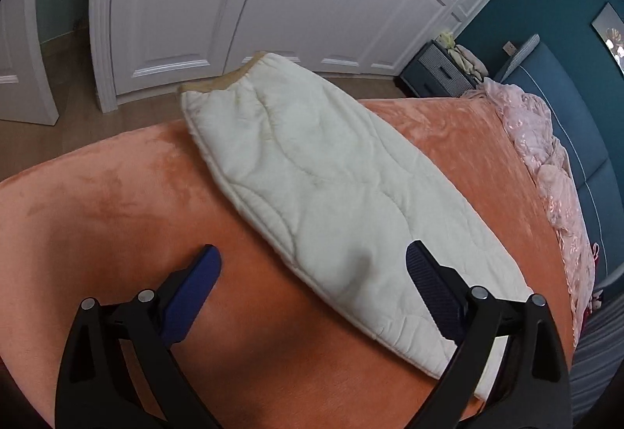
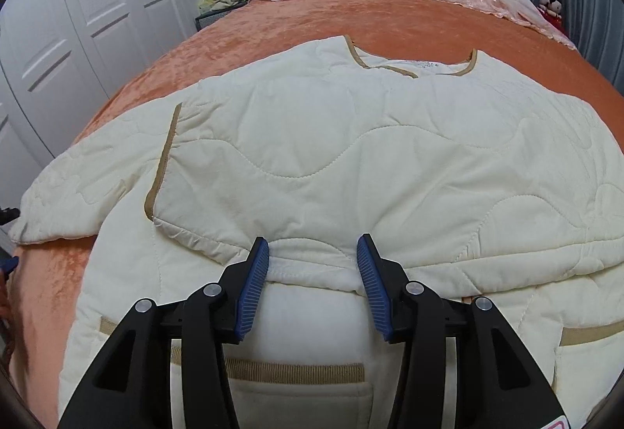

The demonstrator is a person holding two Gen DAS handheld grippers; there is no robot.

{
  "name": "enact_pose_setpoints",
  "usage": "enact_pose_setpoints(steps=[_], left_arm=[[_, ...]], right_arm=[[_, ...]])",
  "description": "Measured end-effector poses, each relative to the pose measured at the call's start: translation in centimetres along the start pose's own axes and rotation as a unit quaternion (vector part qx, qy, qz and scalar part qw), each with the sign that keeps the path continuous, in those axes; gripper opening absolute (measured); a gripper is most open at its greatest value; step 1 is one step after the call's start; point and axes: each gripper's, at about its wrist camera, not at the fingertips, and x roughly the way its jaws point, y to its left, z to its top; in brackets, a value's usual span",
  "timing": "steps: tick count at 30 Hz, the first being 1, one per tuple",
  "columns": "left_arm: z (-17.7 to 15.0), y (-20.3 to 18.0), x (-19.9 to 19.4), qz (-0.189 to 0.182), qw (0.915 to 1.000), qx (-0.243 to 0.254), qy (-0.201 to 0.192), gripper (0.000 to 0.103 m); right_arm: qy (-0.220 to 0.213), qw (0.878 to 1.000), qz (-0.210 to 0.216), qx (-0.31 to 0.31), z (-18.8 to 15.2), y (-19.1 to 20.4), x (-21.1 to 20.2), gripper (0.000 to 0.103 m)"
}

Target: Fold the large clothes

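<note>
A: On the orange bed, cream quilted jacket spread flat, one front panel already folded across. Right hand-held gripper partly open, astride a ridge at the folded hem, no clear pinch.

B: Left hand-held gripper wide open, empty, above the outstretched sleeve. Best to pinch near the tan cuff, then carry inward. Neckline seen only from the right.
</note>
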Motion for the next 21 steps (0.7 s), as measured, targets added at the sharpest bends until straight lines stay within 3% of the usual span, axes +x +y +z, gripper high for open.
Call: enact_pose_setpoints(steps=[1, 3, 5, 7, 9, 12, 16, 18, 19, 21], left_arm=[[0.0, -1.0, 0.3, -0.010, 0.9999, 0.008, 0.007, 0.064], [0.0, -3.8, 0.7, -0.026, 0.9986, 0.033, 0.032, 0.019], [-0.5, -8.1, -1.3, -0.043, 0.9959, 0.079, 0.009, 0.006], [-1.5, -14.0, -4.4, -0.078, 0.9868, 0.140, -0.017, 0.006], [-3.7, -20.4, -8.1, -0.125, 0.9712, 0.199, -0.036, 0.006], [-9.7, -30.0, -13.4, -0.211, 0.9375, 0.274, -0.036, 0.006], [-21.4, -38.7, -16.9, -0.300, 0.8892, 0.344, 0.028, 0.013], [-26.9, -40.0, -16.6, -0.314, 0.8791, 0.353, 0.063, 0.060], [-29.2, -39.8, -16.2, -0.313, 0.8794, 0.350, 0.079, 0.069], [-32.1, -38.6, -15.2, -0.306, 0.8824, 0.342, 0.103, 0.072]], right_arm=[[0.005, 1.000, 0.003, 0.004, -0.2, -0.4, -0.7, 0.049], [0.008, 1.000, 0.002, 0.013, -1.3, -1.0, -2.6, 0.054], [0.008, 1.000, 0.002, 0.024, -2.7, -2.1, -4.7, 0.055], [0.006, 0.999, 0.006, 0.040, -4.3, -3.7, -7.0, 0.056], [-0.003, 0.999, 0.003, 0.053, -5.8, -5.7, -9.4, 0.057], [-0.017, 0.997, -0.012, 0.069, -7.3, -9.0, -12.4, 0.059], [-0.037, 0.995, -0.036, 0.083, -8.4, -13.0, -15.4, 0.065], [-0.041, 0.994, -0.052, 0.084, -8.7, -14.8, -16.2, 0.066], [-0.041, 0.994, -0.057, 0.086, -8.8, -15.6, -16.5, 0.066], [-0.044, 0.993, -0.059, 0.094, -8.8, -17.4, -17.0, 0.066]])
